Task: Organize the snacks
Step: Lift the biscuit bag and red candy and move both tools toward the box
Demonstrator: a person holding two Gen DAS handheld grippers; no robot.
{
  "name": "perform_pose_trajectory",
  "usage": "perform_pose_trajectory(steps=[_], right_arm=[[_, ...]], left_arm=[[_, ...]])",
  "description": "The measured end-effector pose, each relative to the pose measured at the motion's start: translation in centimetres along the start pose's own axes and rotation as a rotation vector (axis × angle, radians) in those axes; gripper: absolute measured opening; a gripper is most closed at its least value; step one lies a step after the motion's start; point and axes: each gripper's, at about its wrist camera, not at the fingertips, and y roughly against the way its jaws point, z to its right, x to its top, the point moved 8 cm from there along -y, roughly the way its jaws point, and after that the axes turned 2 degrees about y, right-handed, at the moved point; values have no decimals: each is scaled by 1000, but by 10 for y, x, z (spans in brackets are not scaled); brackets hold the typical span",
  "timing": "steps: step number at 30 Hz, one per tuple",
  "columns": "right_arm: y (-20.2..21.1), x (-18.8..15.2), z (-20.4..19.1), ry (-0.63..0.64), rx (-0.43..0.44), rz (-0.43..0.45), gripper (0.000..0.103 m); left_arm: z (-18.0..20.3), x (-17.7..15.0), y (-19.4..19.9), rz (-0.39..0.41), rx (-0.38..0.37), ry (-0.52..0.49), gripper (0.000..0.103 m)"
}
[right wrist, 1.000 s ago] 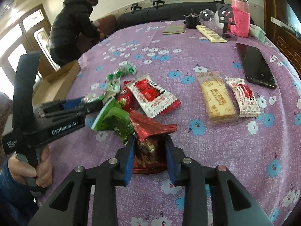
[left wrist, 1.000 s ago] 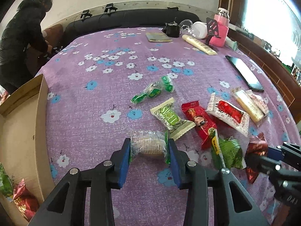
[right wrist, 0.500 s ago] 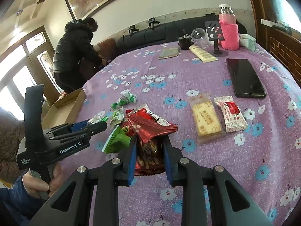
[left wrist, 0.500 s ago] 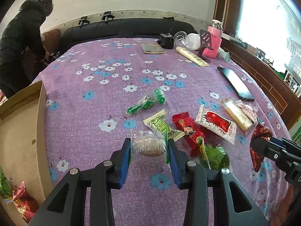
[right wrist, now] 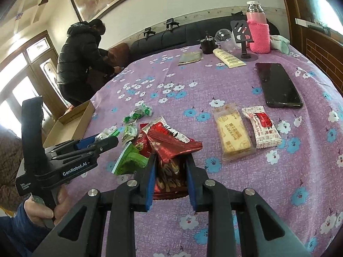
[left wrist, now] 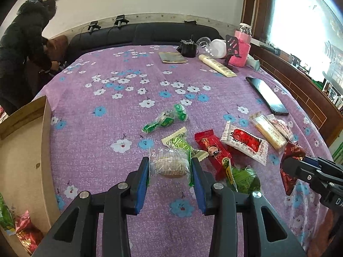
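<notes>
**Red snack packet clamped above the flowered worktop**

A dark red snack packet (right wrist: 171,160) is pinched between the blue-padded fingers (right wrist: 150,175) of the right gripper (right wrist: 170,171) and is held clear of the purple flowered worktop (right wrist: 278,192). To the left, the left gripper (right wrist: 103,142) is seen from the side, its handle wrapped by a hand (right wrist: 42,209); a clear-wrapped snack (right wrist: 106,133) is caught at its tips. A green packet (right wrist: 130,160) lies just beside the held one. A pale biscuit packet (right wrist: 232,135) and a red-and-white packet (right wrist: 262,127) lie side by side, with a black phone (right wrist: 277,84) beyond them. An open cardboard box (right wrist: 68,122) sits at the worktop's left edge.
</notes>
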Motion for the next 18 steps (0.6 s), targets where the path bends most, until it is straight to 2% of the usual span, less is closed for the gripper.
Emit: perform_pose_trajectory(steps=[12,18], right_arm=[[-6,-4,8,-39,-11,-25,25],[-11,-6,14,-58,-22,-42,25]], left_arm=[[-3,2,0,4,-3,12,40],[-1,3,6,21,-31,18,40]])
